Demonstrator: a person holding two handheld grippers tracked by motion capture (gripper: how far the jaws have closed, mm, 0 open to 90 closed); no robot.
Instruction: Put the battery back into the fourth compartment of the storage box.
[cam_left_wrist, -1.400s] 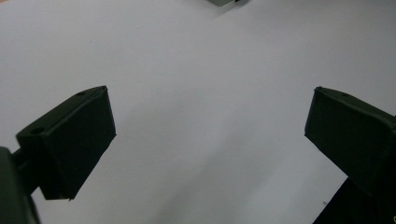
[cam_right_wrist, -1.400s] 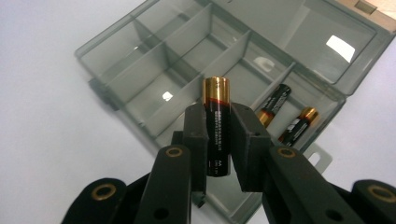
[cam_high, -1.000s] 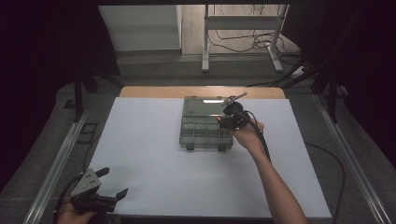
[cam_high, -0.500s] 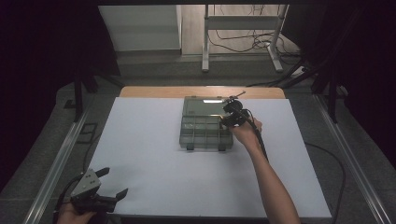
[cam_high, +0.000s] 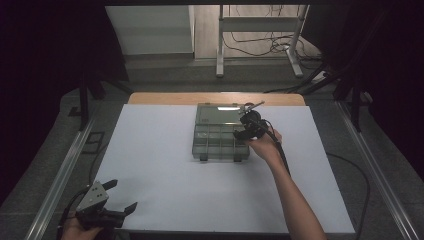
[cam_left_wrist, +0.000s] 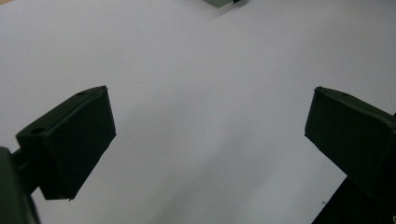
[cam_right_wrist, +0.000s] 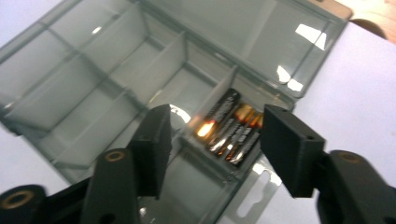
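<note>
Over the right end of the organizer box (cam_high: 220, 132), we see the right gripper (cam_right_wrist: 212, 135) standing with its jaws parted; they have just been opening, having been pinched together a second ago. The batteries (cam_right_wrist: 231, 128) lie in the gap between the jaws but below them, and no pad presses on them. In the high view the right hand has barely shifted against the box since the earlier frames, and the box itself sits where it did on the white tabletop (cam_high: 160, 165).

The box is a clear, grey-tinted plastic case with its lid (cam_right_wrist: 261, 37) folded open and flat beyond the tray. Thin dividers split the tray into compartments. The batteries are black with copper-coloured ends, a few of them side by side and touching, shining under the light. They rest in a compartment at the right end of the box, just beside the hinge of the lid.

In the right gripper view their long axis runs from lower right to upper left, roughly parallel with the nearby divider; which end is which we cannot tell.

Well apart from the box, at the near left corner of the tabletop, the left gripper (cam_left_wrist: 210, 140) hangs with jaws spread wide and nothing between them.
</note>
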